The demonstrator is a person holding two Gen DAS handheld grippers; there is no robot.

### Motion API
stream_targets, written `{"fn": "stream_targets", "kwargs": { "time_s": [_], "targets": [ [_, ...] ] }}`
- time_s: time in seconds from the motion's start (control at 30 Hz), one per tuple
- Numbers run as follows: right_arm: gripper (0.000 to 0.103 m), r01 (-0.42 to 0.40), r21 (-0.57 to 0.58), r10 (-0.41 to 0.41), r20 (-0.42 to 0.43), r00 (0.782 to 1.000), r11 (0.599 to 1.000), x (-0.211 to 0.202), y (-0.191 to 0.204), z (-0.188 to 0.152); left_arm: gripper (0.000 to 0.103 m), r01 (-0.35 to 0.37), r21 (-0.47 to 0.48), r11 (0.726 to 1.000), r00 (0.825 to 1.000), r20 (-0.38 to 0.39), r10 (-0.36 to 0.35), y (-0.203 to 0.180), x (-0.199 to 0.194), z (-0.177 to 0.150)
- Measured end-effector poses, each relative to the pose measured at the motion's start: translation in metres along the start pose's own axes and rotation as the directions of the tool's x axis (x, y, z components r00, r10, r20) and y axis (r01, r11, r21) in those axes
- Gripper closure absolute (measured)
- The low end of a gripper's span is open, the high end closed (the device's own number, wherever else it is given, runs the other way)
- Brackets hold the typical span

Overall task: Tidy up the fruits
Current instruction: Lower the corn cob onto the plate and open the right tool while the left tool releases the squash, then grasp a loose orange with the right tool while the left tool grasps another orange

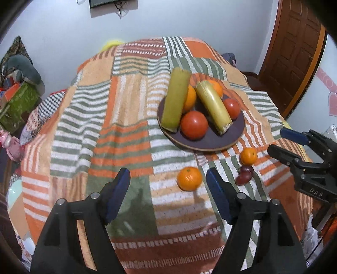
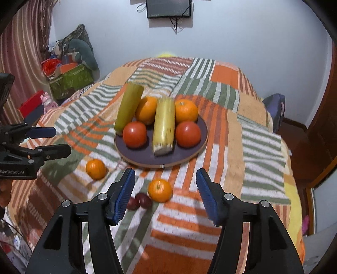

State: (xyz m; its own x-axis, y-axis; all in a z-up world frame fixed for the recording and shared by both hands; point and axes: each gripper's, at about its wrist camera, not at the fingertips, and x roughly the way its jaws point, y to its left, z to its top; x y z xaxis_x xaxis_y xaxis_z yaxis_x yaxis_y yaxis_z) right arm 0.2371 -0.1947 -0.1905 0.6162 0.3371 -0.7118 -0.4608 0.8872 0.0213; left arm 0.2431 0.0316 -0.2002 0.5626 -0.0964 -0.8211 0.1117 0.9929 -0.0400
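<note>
A dark round plate (image 1: 210,143) (image 2: 185,156) on the striped cloth holds two tomatoes (image 1: 193,124) (image 2: 134,134), two oranges (image 1: 190,97) (image 2: 146,109) and two long yellow-green pieces (image 1: 174,99) (image 2: 164,124). Two tangerines lie loose on the cloth in front of the plate: one (image 1: 189,178) (image 2: 95,169) and another (image 1: 248,156) (image 2: 160,189). Two small dark red fruits (image 1: 244,174) (image 2: 140,201) lie beside the second. My left gripper (image 1: 168,189) is open and empty, just left of the first tangerine. My right gripper (image 2: 165,191) is open, above the second tangerine; it also shows in the left wrist view (image 1: 276,141).
The striped orange-green cloth (image 1: 105,126) (image 2: 252,147) covers a raised rounded surface that falls away on all sides. A green box with clutter (image 2: 69,78) stands at the back left. A wooden door (image 1: 294,52) is at the right. A screen (image 2: 168,8) hangs on the wall.
</note>
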Motion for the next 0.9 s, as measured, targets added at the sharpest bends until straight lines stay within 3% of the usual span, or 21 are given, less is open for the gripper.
{"fn": "stream_targets", "kwargs": {
  "time_s": [0.43, 0.53, 0.9],
  "targets": [
    [0.050, -0.050, 0.056, 0.054, -0.075, 0.996, 0.997, 0.029, -0.009, -0.020, 0.029, 0.046, 0.011, 0.999, 0.994, -0.098, -0.045, -0.013, 0.043, -0.010],
    [0.056, -0.063, 0.052, 0.067, -0.093, 0.993, 0.997, 0.036, -0.009, -0.021, 0.042, 0.048, 0.010, 0.999, 0.993, -0.109, -0.047, -0.012, 0.050, -0.009],
    [0.065, -0.115, 0.078, 0.123, -0.111, 0.986, 0.990, 0.047, -0.012, -0.020, 0.064, 0.080, 0.033, 0.996, 0.989, -0.127, -0.075, -0.021, 0.065, -0.008]
  ]
}}
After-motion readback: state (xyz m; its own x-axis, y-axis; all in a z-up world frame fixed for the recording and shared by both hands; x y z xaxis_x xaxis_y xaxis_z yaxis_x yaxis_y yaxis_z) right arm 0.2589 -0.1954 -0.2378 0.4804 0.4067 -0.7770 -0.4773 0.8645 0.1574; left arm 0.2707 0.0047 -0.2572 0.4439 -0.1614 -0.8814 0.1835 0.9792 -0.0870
